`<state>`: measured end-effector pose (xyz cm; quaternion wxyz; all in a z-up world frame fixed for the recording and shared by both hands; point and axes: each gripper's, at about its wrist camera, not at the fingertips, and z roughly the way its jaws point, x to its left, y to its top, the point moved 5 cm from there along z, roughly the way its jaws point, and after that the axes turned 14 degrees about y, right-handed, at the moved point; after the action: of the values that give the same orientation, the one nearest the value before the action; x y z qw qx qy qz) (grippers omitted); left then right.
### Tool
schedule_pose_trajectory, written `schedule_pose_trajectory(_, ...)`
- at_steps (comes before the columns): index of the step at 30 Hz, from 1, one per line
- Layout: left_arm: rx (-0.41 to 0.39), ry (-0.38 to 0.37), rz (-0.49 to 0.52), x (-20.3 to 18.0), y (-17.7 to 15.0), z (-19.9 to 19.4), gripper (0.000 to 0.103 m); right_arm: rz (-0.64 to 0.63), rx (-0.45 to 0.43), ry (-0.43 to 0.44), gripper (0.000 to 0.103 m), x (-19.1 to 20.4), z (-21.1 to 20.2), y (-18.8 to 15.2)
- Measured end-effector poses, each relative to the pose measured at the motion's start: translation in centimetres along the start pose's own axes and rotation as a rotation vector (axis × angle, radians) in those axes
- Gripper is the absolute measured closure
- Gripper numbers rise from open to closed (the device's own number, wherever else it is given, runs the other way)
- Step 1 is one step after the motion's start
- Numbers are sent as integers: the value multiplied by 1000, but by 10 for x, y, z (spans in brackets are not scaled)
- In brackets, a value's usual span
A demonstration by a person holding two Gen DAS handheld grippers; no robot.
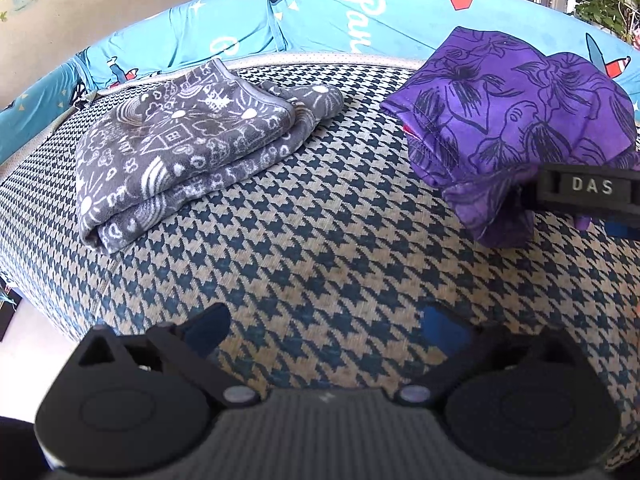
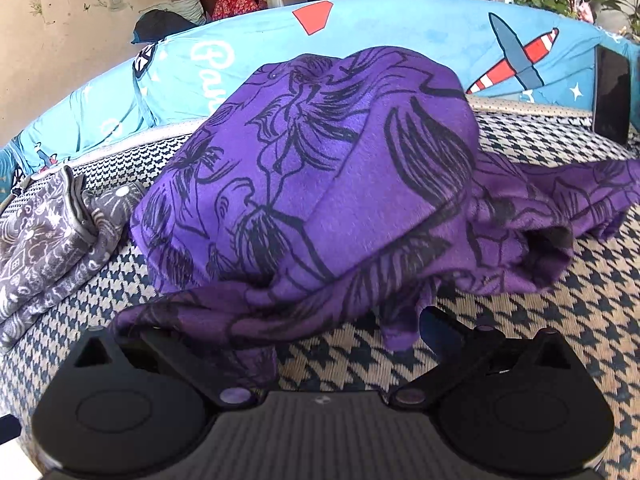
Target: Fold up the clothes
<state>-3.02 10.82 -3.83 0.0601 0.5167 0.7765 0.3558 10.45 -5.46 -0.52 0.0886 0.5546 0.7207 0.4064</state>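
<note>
On the houndstooth sofa seat [image 1: 320,216], the left gripper [image 1: 324,328] hovers with fingers spread and empty near a folded grey towel [image 1: 188,148], while the right gripper's [image 2: 344,332] splayed fingers sit under the bunched purple floral garment [image 2: 320,184].

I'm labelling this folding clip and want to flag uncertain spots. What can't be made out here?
- Right hand-held gripper, right wrist view: purple garment drapes over its left finger, hiding any grip.
- Purple garment, left wrist view: right edge cut off by the frame.
- Grey patterned cloth, right wrist view: mostly cut off at left.
</note>
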Motion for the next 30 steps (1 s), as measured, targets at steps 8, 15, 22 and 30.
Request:
schedule_pose_trajectory(8,-2,-22,15,-11,-1,-5,0,-38,-9,-37,0,-10,-40,-15)
schedule_pose_trajectory(15,-6,-53,27,-23,0,-11,0,-65,4,-71,0,-20,-68,-28)
schedule_pose_trajectory(22,-14,-73,40,-35,1,-18,0,-64,39,-77,0,-28,-89,-44)
schedule_pose_trajectory(30,-30,-85,68,-51,0,-27,0,-81,68,-71,0,-36,-103,-61)
